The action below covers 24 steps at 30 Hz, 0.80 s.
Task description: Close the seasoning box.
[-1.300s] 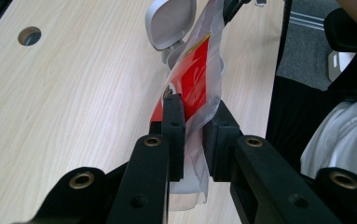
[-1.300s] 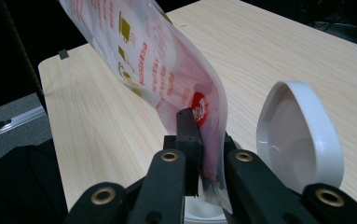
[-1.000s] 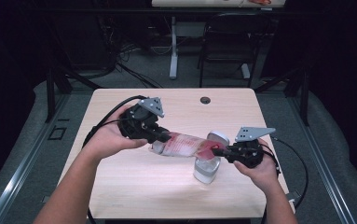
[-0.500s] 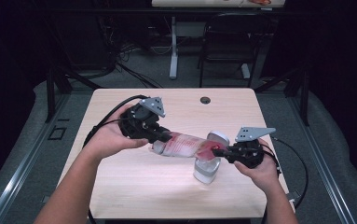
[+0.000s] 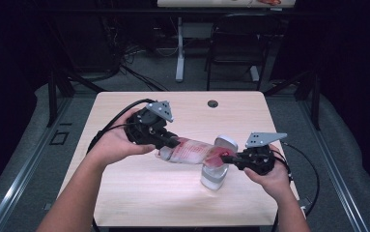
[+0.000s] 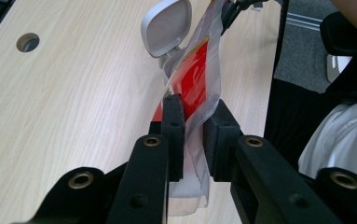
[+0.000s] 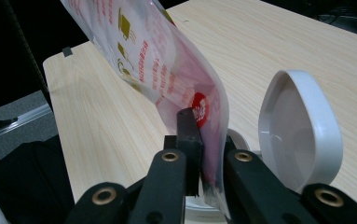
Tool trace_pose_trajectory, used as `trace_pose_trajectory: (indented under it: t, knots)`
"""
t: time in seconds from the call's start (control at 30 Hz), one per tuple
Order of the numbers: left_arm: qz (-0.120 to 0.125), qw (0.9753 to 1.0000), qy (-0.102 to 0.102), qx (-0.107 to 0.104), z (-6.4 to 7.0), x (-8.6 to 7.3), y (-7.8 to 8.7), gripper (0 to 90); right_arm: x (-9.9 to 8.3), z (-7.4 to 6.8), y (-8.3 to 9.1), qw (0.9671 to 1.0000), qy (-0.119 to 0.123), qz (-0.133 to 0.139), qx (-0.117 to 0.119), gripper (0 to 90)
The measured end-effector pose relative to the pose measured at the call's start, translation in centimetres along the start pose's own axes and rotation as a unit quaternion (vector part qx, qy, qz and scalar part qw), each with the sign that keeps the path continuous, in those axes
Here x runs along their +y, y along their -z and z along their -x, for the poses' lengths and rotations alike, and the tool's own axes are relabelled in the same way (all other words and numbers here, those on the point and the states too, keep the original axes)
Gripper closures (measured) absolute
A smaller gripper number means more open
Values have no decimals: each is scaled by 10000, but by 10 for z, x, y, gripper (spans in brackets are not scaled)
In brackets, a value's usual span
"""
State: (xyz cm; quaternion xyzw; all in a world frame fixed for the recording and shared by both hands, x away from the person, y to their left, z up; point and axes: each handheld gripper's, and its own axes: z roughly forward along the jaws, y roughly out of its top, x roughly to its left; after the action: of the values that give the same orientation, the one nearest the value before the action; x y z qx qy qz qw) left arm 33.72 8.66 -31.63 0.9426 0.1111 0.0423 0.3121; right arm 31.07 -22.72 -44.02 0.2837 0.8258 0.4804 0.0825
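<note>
Above the table [image 5: 124, 203], the left gripper [image 5: 169, 142] and right gripper [image 5: 227, 157] each clamp one end of a pouch [image 5: 192, 151], held over an open-lidded container [image 5: 214, 176].

A red-and-clear printed pouch [image 7: 167, 60] is being pinched at its lower edge between the closed jaws of the right hand-held gripper [image 7: 203, 154]. The pouch is being held tilted up and to the left over the pale wooden surface [image 7: 269, 37]. Just to the right, a white hinged lid [image 7: 299, 130] is being seen standing open, apparently on a container below the pouch.
</note>
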Motion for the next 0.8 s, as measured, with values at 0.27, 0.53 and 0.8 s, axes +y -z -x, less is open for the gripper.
trace_pose_trajectory:
  t: [0.27, 0.53, 0.8]
  knots:
    - [13, 10000, 2, 3, -1, 3, -1, 793, -1, 2, 0, 10000, -43, -9, -7, 888]
    - [40, 10000, 20, 3, -2, 4, -2, 787, -2, 4, 0, 10000, -69, -8, 12, 890]
    - [75, 10000, 24, 16, -3, 5, -2, 778, -3, 6, 0, 9999, -120, 2, 30, 890]
